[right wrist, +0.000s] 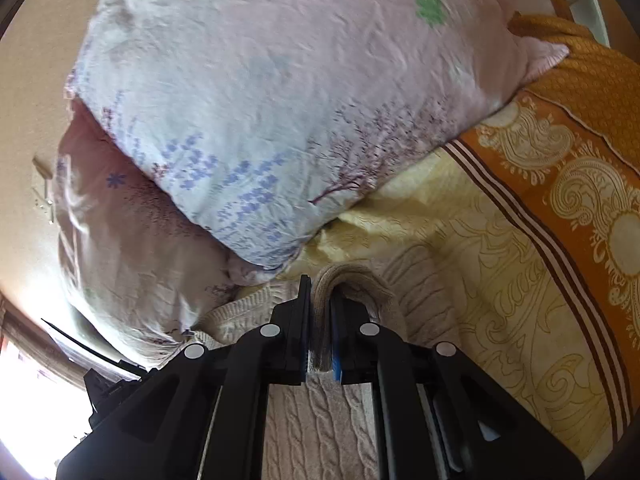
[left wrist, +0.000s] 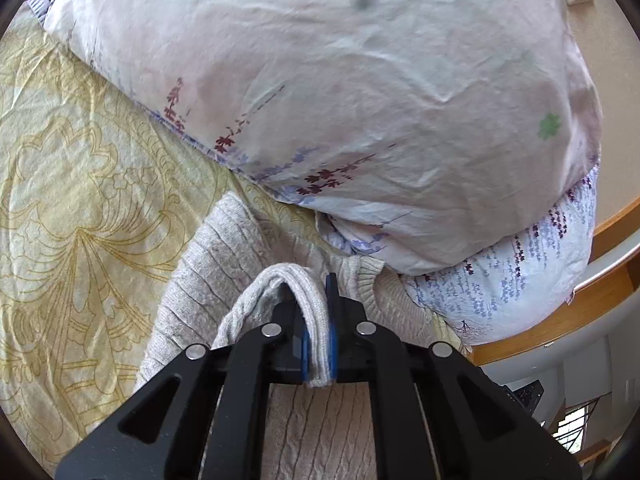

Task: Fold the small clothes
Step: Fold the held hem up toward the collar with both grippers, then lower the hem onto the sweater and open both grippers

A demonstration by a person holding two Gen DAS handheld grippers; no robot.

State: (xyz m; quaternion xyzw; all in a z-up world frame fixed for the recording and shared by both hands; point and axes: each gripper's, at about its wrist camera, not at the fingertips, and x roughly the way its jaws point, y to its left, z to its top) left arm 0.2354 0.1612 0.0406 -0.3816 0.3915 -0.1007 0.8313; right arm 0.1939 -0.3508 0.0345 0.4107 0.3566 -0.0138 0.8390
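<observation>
A beige cable-knit sweater (left wrist: pixel 224 264) lies on the yellow patterned bedspread (left wrist: pixel 80 184). My left gripper (left wrist: pixel 316 292) is shut on a folded edge of the sweater, which loops over its left finger. In the right wrist view the same sweater (right wrist: pixel 424 292) lies on the bedspread (right wrist: pixel 500 280). My right gripper (right wrist: pixel 320 292) is shut on another fold of its edge, which arches over the right finger. Both grippers hold the knit just above the rest of the garment.
A large pink-white floral pillow (left wrist: pixel 340 92) lies right beyond the sweater, on a second pillow (left wrist: pixel 520 280). Both show in the right wrist view (right wrist: pixel 280 100). An orange patterned blanket (right wrist: pixel 580 152) is at the right. A wooden bed frame (left wrist: pixel 580 304) runs behind.
</observation>
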